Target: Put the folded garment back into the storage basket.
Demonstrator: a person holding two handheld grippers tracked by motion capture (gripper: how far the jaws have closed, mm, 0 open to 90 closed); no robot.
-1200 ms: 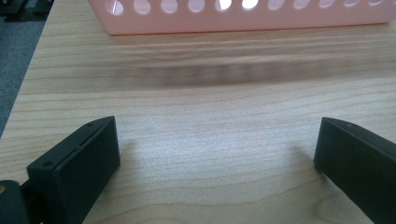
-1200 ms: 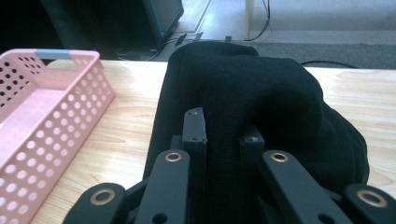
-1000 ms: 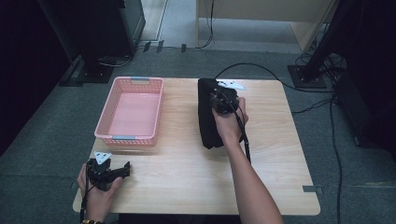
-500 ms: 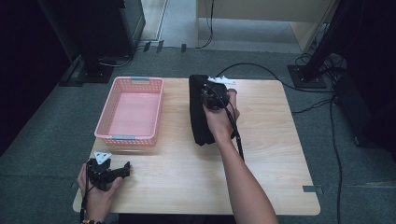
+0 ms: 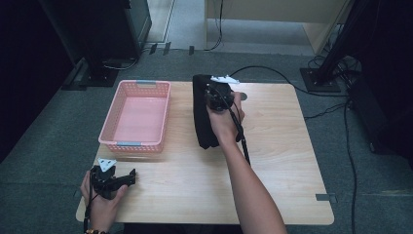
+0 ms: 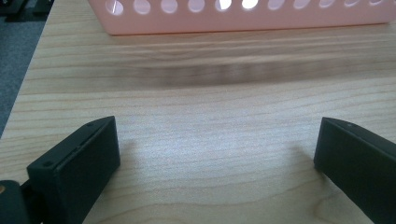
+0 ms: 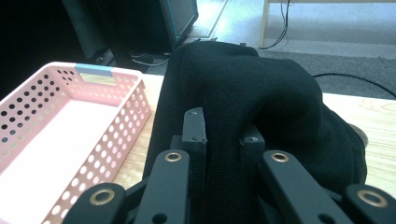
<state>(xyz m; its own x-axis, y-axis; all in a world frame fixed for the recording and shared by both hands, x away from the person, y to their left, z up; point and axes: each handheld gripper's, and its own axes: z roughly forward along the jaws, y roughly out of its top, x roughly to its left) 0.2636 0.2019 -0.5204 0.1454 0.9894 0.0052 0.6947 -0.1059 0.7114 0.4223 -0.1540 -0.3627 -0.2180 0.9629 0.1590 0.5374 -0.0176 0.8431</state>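
The right tool (image 7: 224, 135) is clamped on a fold of the black cloth (image 7: 243, 88), which lies on the surface (image 5: 277, 146) just right of the pink basket (image 5: 136, 117). The left tool (image 6: 217, 154) (jaws wide apart) rests near the basket, holding nothing.

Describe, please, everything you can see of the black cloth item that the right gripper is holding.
The black cloth item looks like soft knitted fabric, folded into a long, thick bundle without visible print or label. It lies lengthwise on the wooden table, just right of the pink basket but apart from it. The right gripper is shut on a raised fold at its far end, so the fabric bulges up around the jaws. Its near end seems to rest on the tabletop.
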